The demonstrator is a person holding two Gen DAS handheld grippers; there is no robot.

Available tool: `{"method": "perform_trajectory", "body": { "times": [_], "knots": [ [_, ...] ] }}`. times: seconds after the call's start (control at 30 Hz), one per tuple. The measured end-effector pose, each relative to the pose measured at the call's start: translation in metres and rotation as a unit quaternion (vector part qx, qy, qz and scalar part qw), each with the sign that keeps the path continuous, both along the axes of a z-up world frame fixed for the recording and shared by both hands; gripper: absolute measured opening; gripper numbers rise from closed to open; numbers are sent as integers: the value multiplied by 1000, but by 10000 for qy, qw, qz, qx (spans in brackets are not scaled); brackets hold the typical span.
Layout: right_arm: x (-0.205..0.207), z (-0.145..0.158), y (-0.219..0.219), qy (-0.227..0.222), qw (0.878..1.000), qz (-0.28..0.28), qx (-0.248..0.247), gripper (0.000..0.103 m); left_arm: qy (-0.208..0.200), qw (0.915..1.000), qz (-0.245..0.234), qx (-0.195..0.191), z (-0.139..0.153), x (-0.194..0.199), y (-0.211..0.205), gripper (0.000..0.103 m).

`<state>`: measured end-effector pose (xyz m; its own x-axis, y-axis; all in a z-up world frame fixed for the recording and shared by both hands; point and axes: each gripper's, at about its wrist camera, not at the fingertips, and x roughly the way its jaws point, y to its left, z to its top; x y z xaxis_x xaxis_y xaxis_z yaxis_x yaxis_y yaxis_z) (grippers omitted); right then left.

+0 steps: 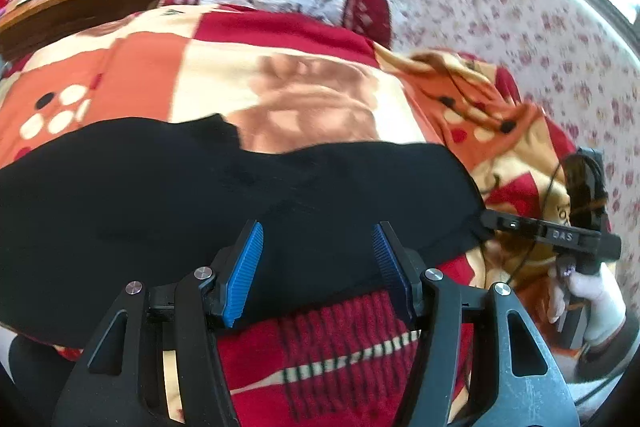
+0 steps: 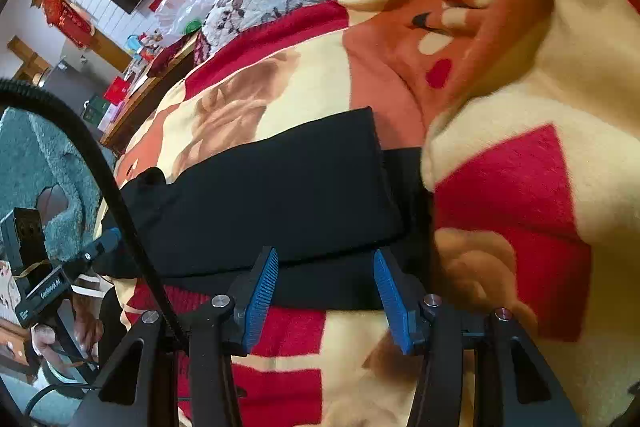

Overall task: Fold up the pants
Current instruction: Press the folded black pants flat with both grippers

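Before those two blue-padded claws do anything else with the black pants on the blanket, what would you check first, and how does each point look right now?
1. Left gripper open: ok, nothing between its blue pads.
2. Right gripper open: ok, also holding nothing.
3. Black fabric pants lying on the red, orange and cream patterned blanket: ok.
4. Pants already doubled over: ok, one layer lies on another in the right wrist view.
5. Edges aligned neatly: cannot tell, black on black hides detail.
6. Bunched blanket fold beside the pants: not ok, it crowds their right edge.

"DAS" on right gripper [image 1: 486, 219] (other label blurred)
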<state>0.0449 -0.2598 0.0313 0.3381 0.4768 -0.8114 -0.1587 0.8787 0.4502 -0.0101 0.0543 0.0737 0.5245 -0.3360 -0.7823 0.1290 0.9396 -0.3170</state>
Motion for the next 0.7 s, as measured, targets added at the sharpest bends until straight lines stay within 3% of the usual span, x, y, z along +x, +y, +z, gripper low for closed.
{"method": "perform_trajectory", "body": {
  "times": [0.13,0.6,0.63,0.7],
  "knots": [
    [-4,-17,12,492,9983,-9,299,48,74,9998,-161,63,-5,2,-11,57],
    [19,-34,3,6,9898,-949,1064,54,80,9979,-648,0,-13,19,-43,57],
    [22,-35,0,-21,9883,-999,1154,53,95,9980,-620,-13,-14,21,-43,57],
    [23,-38,-4,-96,9842,-1099,1386,34,134,9984,-554,-68,-15,25,-40,57]
  ]
}}
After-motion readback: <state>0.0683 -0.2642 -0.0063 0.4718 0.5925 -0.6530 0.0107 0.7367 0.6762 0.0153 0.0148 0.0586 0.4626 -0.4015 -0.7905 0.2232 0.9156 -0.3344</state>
